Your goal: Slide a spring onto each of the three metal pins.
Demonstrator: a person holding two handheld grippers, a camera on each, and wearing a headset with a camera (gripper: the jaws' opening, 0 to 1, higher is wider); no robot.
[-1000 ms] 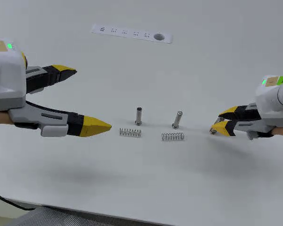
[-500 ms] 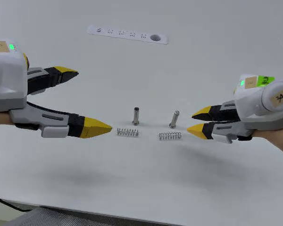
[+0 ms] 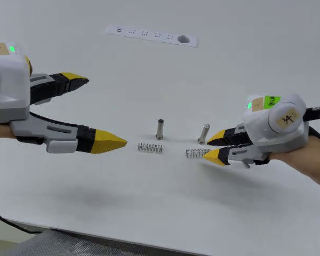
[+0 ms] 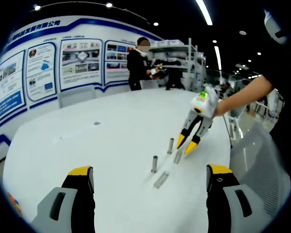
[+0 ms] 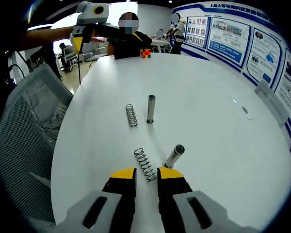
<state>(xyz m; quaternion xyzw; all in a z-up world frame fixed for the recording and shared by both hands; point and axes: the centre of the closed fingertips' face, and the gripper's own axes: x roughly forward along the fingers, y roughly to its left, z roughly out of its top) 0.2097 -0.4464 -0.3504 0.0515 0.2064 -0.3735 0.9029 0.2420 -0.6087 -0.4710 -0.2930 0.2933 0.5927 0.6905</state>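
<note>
Two metal pins stand on the white surface (image 3: 149, 213), each with a loose spring lying on its side just in front of it. The left-hand pin (image 3: 160, 129) has the left-hand spring (image 3: 150, 148) before it, and the right-hand pin (image 3: 204, 134) has the right-hand spring (image 3: 196, 153). Neither of these pins carries a spring yet.

The right tool (image 3: 207, 149) is low over the surface, its yellow tips a narrow gap apart with nothing between them. It is at the end of the right-hand spring and just beside the right-hand pin. In the right gripper view that spring lies directly ahead of the jaws, a little slanted. The left tool (image 3: 106, 111) hovers well off to the left, jaws spread wide and empty, pointing roughly toward the left-hand spring.

The step in hand looks like picking up the right-hand spring. The next move calls for setting the tips astride the coil and closing gently, so the spring neither flattens nor flicks away. The spring must then be lifted, turned upright and lined up over the pin's top. The pin appears free-standing, so a sideways nudge could topple it.
</note>
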